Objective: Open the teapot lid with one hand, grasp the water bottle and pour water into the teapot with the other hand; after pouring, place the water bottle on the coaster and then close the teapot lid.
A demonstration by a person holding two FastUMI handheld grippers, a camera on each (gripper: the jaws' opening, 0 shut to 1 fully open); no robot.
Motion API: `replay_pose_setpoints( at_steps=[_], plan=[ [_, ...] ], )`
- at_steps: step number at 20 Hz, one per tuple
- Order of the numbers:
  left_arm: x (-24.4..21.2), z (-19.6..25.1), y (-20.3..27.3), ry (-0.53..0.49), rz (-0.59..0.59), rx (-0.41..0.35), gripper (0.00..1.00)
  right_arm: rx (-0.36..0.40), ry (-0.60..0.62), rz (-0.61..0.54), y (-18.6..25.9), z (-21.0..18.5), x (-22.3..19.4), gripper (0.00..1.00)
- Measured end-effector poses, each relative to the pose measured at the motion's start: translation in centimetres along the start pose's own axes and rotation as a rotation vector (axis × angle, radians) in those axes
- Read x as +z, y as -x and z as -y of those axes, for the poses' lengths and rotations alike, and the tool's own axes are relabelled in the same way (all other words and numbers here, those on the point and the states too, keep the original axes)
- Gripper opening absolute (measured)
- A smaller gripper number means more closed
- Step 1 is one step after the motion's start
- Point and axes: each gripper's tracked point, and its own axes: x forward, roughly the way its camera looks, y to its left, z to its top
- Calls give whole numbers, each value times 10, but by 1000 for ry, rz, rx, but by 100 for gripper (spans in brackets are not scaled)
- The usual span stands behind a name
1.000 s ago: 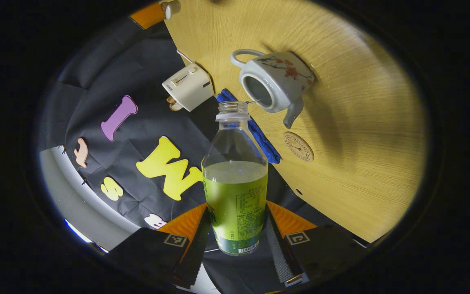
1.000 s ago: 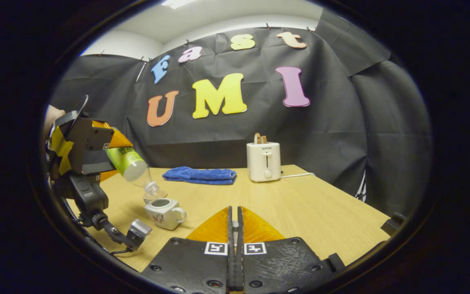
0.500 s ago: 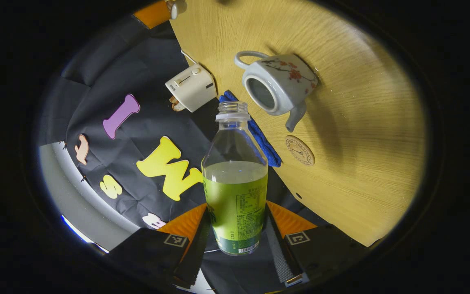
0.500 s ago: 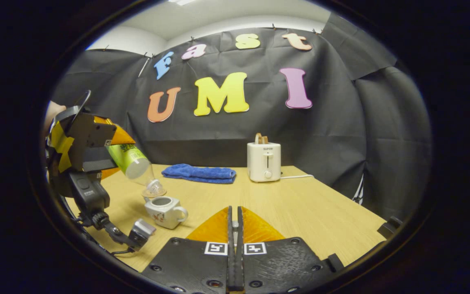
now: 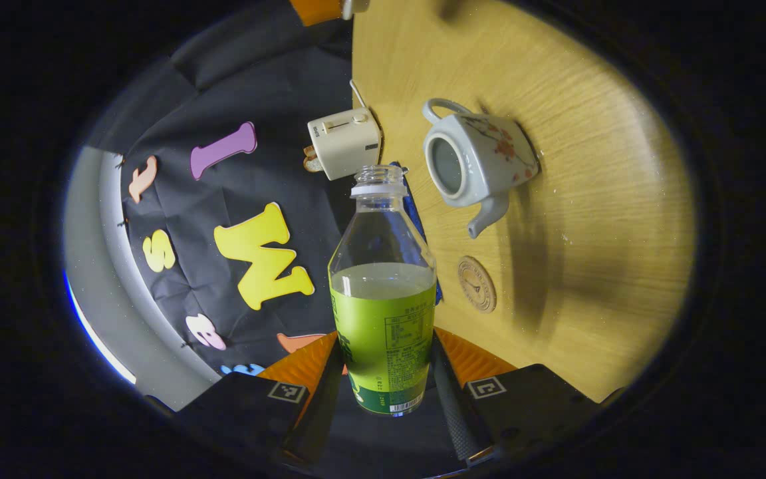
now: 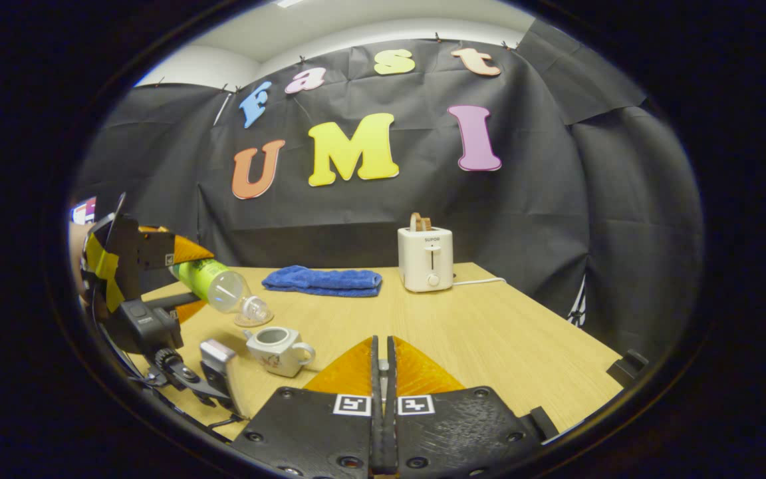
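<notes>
Left gripper [image 5: 383,386] pinches the water bottle [image 5: 383,313] low on the labelled body, both fingers against its sides. Bottle uncapped, roughly half full, tilted with its neck toward the teapot [image 5: 473,166]; in the right gripper view the bottle [image 6: 220,287] hangs above and just beside the lidless teapot [image 6: 280,346], mouth not over the opening. Thin plastic, likely to flex if squeezed hard, fairly light, liquid will slosh, so a firm hold low on the label seems right. Teapot is ceramic, stiff, breakable; handle or lid knob are the places to grip. Coaster [image 5: 477,284] lies on the table [image 5: 596,219] near the spout, bare. Right gripper [image 6: 382,399] has fingers pressed together; what it pinches, if anything, cannot be told from its own view. Pouring looks finished or paused; bottle to coaster likely next.
</notes>
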Motion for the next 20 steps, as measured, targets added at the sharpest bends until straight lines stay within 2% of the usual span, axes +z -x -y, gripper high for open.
replay_pose_setpoints(
  at_steps=[3,9,14,15,16,18,20],
  plan=[
    [-5,11,4,248,41,-24,72,-18,7,-1,-4,-4,9,0],
    [-29,-1,22,711,96,12,72,-19,51,8,-11,-18,23,0],
    [-69,-51,14,1123,111,120,73,6,51,14,-22,-33,31,0],
    [-73,-58,6,1210,119,137,76,9,53,18,-24,-37,33,0],
    [-73,-57,0,1292,131,138,73,14,57,21,-25,-40,34,0],
    [-66,-59,-17,1458,187,124,73,25,60,20,-29,-47,33,0],
    [-59,-52,-40,1626,232,81,73,44,66,19,-31,-57,30,0]
  ],
)
